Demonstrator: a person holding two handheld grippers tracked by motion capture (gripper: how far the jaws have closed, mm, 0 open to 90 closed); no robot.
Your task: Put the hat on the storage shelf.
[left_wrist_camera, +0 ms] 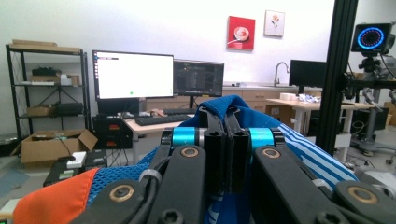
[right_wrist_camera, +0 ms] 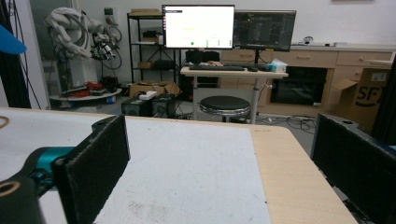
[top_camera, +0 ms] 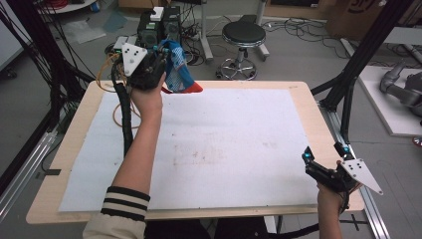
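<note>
Left gripper (top_camera: 161,52), raised above the far left corner of the white foam-covered wooden table (top_camera: 298,92), jaws clenched on a blue, white-striped, orange-tipped fabric garment (top_camera: 178,72) hanging from them; right gripper (top_camera: 321,159), jaws released, near the table's right edge

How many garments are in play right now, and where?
1: a blue striped garment with an orange patch, held up off the white mat by the left gripper at the far left corner. More may be hidden.
</note>
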